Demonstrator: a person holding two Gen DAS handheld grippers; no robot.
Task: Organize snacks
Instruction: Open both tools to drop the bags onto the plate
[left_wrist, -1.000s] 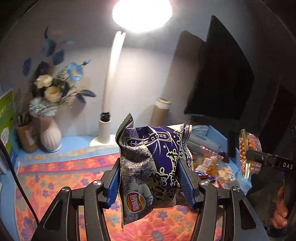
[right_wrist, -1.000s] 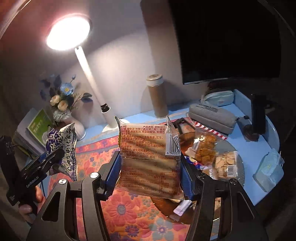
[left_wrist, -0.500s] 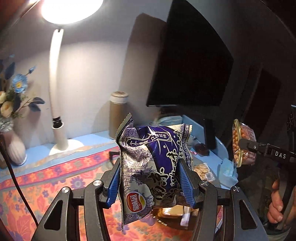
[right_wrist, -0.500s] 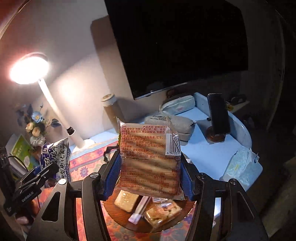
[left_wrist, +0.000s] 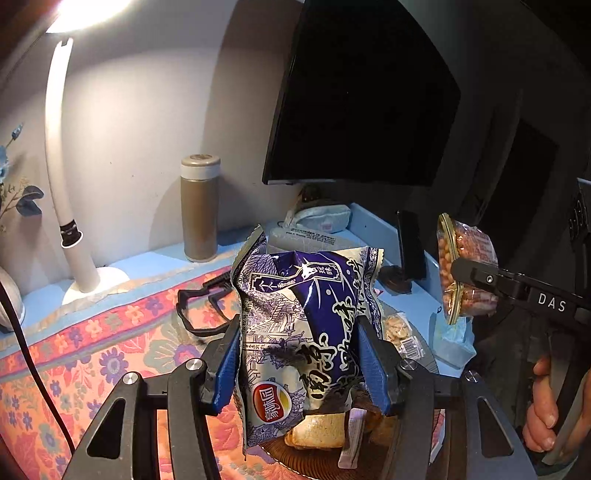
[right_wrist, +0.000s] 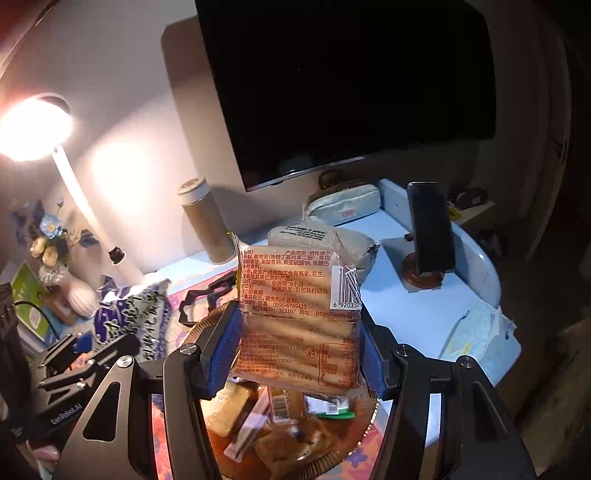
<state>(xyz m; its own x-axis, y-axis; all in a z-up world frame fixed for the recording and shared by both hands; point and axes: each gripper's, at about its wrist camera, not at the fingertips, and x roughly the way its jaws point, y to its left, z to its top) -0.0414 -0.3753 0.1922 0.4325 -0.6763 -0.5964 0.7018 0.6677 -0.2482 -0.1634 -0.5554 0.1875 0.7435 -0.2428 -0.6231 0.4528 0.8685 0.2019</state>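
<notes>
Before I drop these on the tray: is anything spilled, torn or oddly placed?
Nothing spilled or torn. The left gripper holds the chip bag, the right gripper the biscuit pack; the tray already looks crowded.

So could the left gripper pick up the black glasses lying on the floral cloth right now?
Probably not: the left gripper is already clamped on the blue-and-white chip bag, so its jaws are full. The black glasses lie uncovered, but it would need to drop the bag first.

Both grippers now hang over the round plate (right_wrist: 369, 417) of snacks at the bottom of the frame, while the lamp (left_wrist: 70, 14) slides to the upper left and the dark screen (right_wrist: 351, 85) fills the top.
</notes>
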